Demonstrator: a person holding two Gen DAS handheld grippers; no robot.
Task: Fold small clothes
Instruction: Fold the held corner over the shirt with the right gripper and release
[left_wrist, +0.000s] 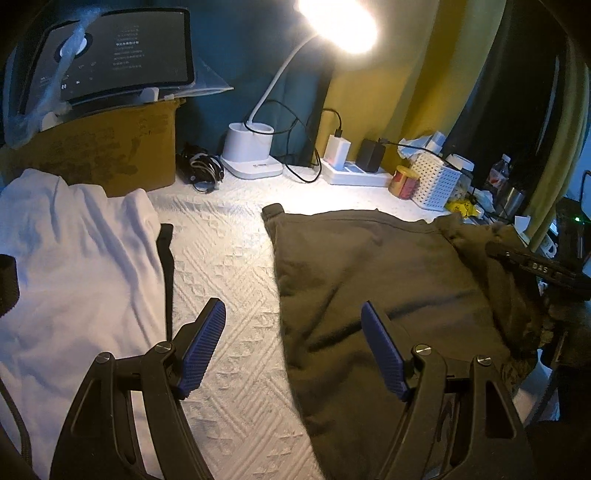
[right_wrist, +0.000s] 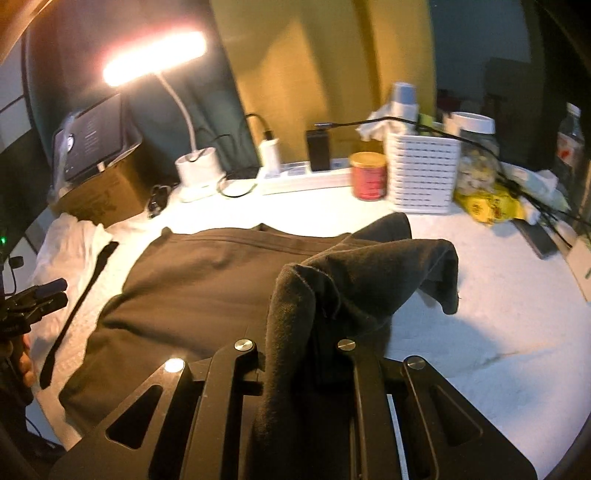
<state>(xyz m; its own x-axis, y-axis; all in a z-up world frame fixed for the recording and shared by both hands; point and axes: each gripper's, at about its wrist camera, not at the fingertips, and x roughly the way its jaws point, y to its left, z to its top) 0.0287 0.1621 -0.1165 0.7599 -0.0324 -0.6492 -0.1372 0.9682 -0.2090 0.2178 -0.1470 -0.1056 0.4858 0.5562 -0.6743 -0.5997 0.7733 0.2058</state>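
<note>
Now dark garment (right_wrist: 207, 280) in right hand-held gripper (right_wrist: 295, 354)

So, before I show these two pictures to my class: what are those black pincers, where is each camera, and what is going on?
A person holds a hand-held gripping tool in each hand; each carries a camera looking along its fingers. The left tool is open over the white bedspread, between a white garment and a dark olive garment. The right tool has pinched a lifted part of that olive garment. A lit desk lamp, cardboard box and white basket stand behind.
</note>
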